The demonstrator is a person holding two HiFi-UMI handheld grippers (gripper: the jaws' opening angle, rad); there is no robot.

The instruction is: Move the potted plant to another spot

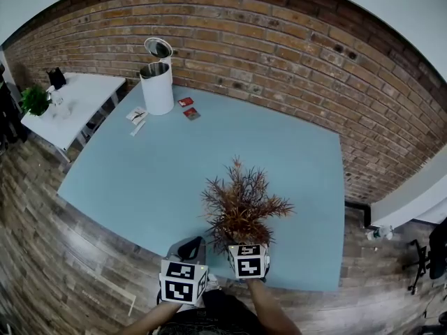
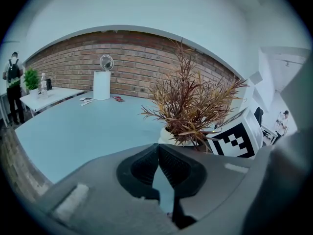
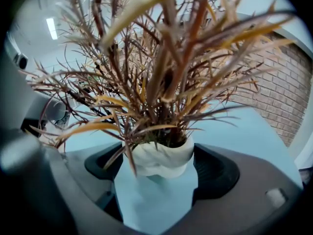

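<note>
The potted plant point(image 1: 241, 204), reddish-brown spiky leaves in a white ribbed pot point(image 3: 159, 160), stands near the front edge of the light blue table point(image 1: 160, 166). My right gripper point(image 1: 246, 248) is at the pot's near side, its marker cube facing the head view. In the right gripper view the pot sits between the fingertips of the right gripper point(image 3: 157, 168), jaws wide, with a thin gap at the left finger point(image 3: 100, 163). My left gripper point(image 1: 192, 245) hovers just left of the plant point(image 2: 188, 106). The left gripper point(image 2: 157, 148) has its pads pressed together on nothing.
At the table's far left corner stands a white lidded bin point(image 1: 156, 79), with small cards point(image 1: 187, 107) and papers point(image 1: 136, 116) beside it. A white side table point(image 1: 77, 103) with a green plant point(image 1: 33, 100) is further left. A person point(image 2: 12, 82) stands there. A brick wall runs behind.
</note>
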